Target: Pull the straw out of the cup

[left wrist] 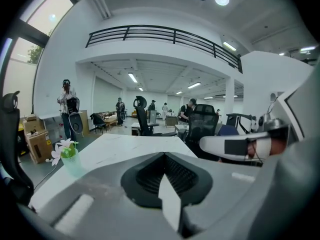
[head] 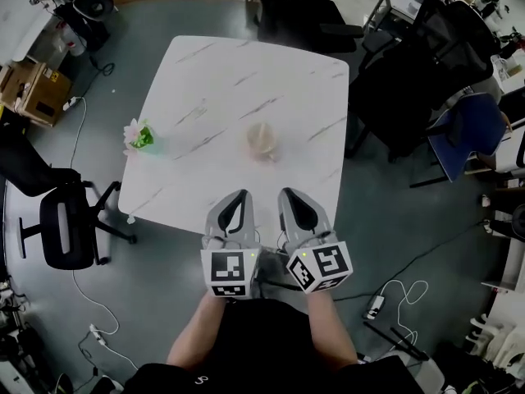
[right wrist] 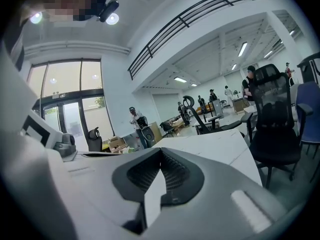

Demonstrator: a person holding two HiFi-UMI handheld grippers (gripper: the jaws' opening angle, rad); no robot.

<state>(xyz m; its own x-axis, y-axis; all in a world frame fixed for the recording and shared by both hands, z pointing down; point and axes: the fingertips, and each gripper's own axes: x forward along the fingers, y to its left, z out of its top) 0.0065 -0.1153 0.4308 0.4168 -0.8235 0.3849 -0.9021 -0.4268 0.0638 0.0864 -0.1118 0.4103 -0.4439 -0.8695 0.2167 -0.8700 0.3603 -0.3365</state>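
Observation:
A pale, translucent cup (head: 262, 140) stands on the white marble table (head: 246, 64), a little right of its middle. I cannot make out the straw at this distance. My left gripper (head: 238, 197) and right gripper (head: 291, 195) hover side by side over the table's near edge, both short of the cup. Each has its jaws shut with nothing between them. In the left gripper view the shut left gripper (left wrist: 165, 156) fills the lower frame and hides the cup. The right gripper view shows the same for the right gripper (right wrist: 160, 151).
A small green pot of pink flowers (head: 141, 135) (left wrist: 70, 156) stands at the table's left edge. Black office chairs (head: 70, 224) (head: 410, 97) flank the table, with a blue chair (head: 472, 134) at the right. Cardboard boxes (head: 33, 89) and floor cables (head: 402, 298) lie around.

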